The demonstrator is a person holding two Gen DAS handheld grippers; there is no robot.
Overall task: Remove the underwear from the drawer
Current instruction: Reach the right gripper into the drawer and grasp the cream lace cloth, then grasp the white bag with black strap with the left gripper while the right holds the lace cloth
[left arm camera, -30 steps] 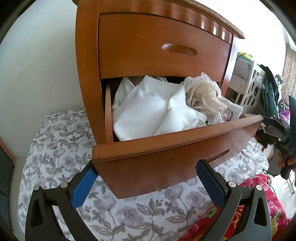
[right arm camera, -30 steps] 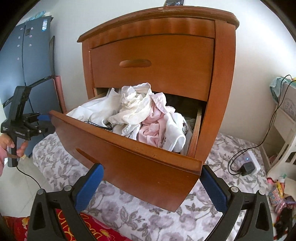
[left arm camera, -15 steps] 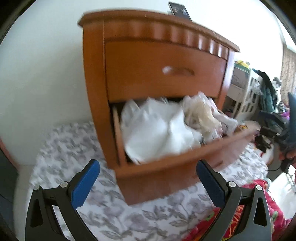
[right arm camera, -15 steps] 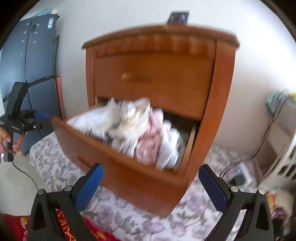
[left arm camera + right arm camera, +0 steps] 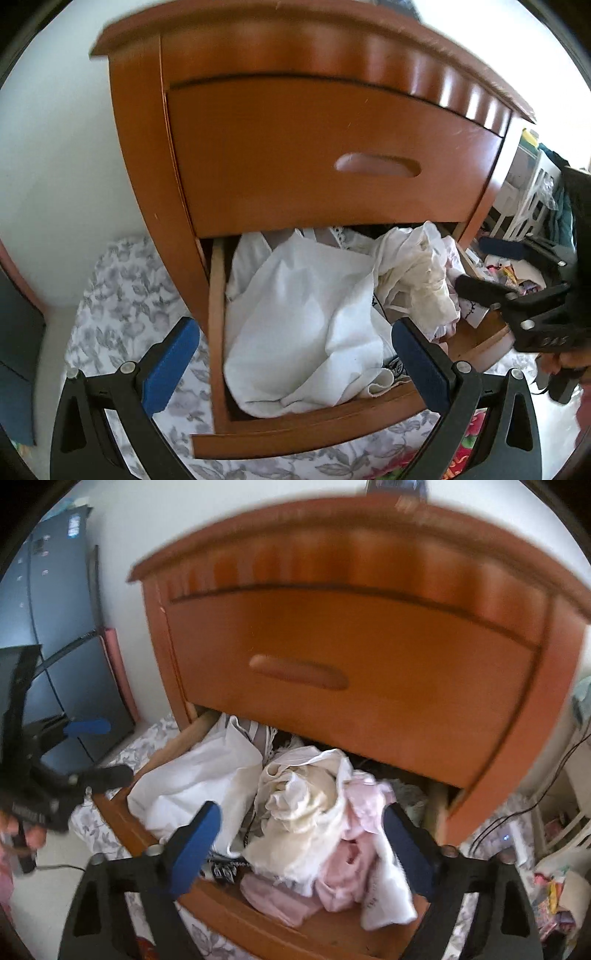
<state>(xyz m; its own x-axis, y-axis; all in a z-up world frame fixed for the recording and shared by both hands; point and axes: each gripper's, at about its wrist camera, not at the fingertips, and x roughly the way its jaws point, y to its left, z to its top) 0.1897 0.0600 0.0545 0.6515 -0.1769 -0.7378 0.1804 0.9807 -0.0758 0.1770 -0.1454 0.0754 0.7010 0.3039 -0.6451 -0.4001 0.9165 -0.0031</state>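
The lower drawer [image 5: 295,432] of a wooden nightstand stands pulled out, stuffed with clothes. A big white cloth [image 5: 306,314] fills its left part, and a crumpled cream underwear piece [image 5: 306,805] lies in the middle with pink garments [image 5: 347,867] to its right. My left gripper [image 5: 295,354] hangs open above the white cloth. My right gripper [image 5: 301,834] hovers over the pile with its jaws closing. The cream piece lies between its blue pads [image 5: 195,845], which do not press on it. Each view catches the other gripper at its edge.
The upper drawer [image 5: 314,158] is closed right above the opening. A floral sheet [image 5: 122,295] covers the surface under the nightstand. A dark blue cabinet [image 5: 55,627] stands to the left, and a white rack [image 5: 528,206] and a charger cable [image 5: 509,834] lie to the right.
Both grippers have risen and come in over the open drawer, so the clothes now sit between their fingers. The right gripper's fingers stand a little closer together.
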